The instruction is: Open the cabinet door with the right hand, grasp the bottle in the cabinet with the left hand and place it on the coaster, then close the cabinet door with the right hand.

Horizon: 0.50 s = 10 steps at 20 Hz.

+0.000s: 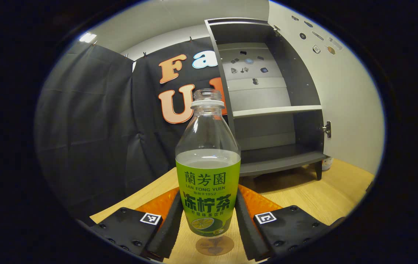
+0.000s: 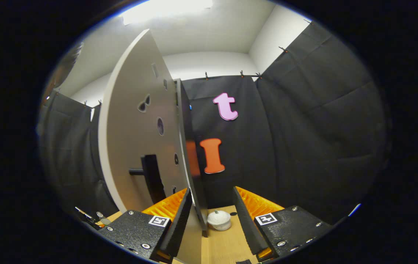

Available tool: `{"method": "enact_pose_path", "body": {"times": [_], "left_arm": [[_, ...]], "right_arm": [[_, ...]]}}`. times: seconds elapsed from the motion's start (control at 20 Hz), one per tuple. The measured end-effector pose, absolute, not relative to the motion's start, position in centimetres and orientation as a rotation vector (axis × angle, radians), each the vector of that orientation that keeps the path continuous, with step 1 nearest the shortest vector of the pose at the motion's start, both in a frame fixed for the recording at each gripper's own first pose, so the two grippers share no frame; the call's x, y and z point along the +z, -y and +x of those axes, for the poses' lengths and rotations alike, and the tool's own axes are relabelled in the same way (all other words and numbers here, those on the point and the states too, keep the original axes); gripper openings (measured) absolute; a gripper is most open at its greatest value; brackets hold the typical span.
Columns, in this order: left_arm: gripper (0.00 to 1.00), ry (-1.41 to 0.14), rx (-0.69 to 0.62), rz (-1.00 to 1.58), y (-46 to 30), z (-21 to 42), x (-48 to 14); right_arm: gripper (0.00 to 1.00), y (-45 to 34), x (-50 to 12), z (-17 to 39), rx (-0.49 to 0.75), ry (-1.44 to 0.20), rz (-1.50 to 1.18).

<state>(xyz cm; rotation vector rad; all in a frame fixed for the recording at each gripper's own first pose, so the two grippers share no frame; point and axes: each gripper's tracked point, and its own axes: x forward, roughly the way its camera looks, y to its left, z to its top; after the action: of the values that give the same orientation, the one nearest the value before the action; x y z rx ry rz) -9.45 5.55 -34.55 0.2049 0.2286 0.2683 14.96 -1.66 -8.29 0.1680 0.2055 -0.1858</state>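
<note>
A clear bottle (image 1: 208, 172) with a green label and no cap stands upright between the fingers of my left gripper (image 1: 208, 193), which is shut on its labelled body. A round brown coaster (image 1: 214, 246) lies on the wooden table right under the bottle's base; I cannot tell if they touch. Behind it the dark grey cabinet (image 1: 271, 110) stands open with bare shelves. In the right gripper view, the pale cabinet door (image 2: 135, 139) with its dark handle (image 2: 151, 176) is swung out. My right gripper (image 2: 211, 191) is open, and the door's free edge (image 2: 194, 205) runs down beside its left finger.
The open door (image 1: 344, 95) shows as a pale panel at the right, with a metal hinge (image 1: 327, 129). A small white lidded pot (image 2: 219, 220) sits on the wooden table (image 1: 304, 194) by the cabinet's foot. Black cloth walls close the booth.
</note>
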Motion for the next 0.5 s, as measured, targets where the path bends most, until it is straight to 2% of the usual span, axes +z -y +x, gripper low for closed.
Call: {"method": "enact_pose_path", "body": {"times": [0.5], "left_arm": [[0.8, -0.324, 0.209, 0.139, -6.7, -10.6, -42.9]], "right_arm": [[0.73, 2.5, -8.4, 14.0, -0.312, -0.216, 0.203]]}}
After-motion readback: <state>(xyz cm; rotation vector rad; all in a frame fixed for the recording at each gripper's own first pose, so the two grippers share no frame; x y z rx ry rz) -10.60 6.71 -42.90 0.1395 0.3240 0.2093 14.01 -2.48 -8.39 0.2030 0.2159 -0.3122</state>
